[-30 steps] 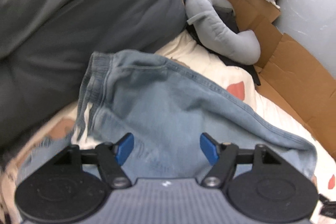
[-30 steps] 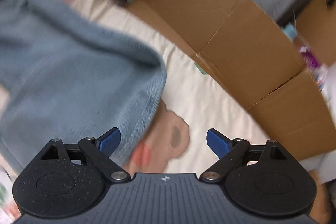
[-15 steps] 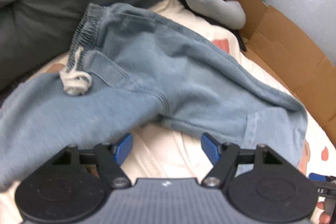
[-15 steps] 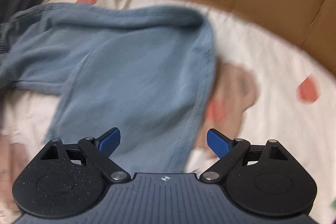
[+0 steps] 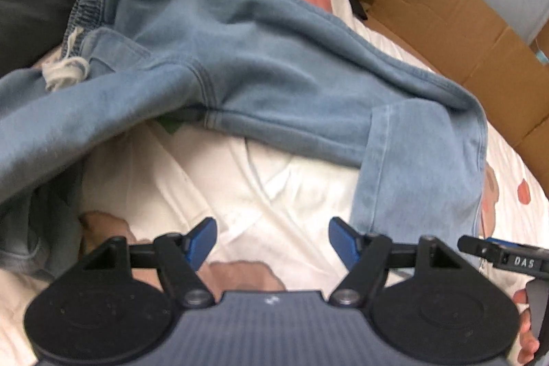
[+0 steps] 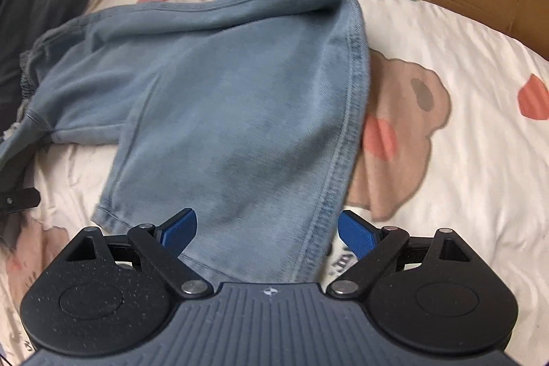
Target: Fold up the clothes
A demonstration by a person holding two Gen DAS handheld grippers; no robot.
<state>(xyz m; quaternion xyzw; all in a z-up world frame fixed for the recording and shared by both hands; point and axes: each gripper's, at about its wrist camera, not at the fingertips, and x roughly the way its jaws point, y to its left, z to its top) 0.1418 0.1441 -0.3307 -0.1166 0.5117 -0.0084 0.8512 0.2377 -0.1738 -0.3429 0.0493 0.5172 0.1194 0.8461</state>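
Folding barely begun: light-blue denim trousers [image 5: 260,57] lie sprawled on the white patterned bedsheet [image 6: 463,64], one leg bent over. Left gripper [image 5: 272,242] and right gripper [image 6: 267,228] fingers spread, holding nothing.

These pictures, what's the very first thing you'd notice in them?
The big pair of light blue jeans sprawled across the middle of the bed, with its stretchy waistband and white drawstring up at the left. Under it is a white sheet printed with a brown cartoon bear, and brown cardboard runs along the far edge. Both sets of tongs, left and right, hang open above the bed.
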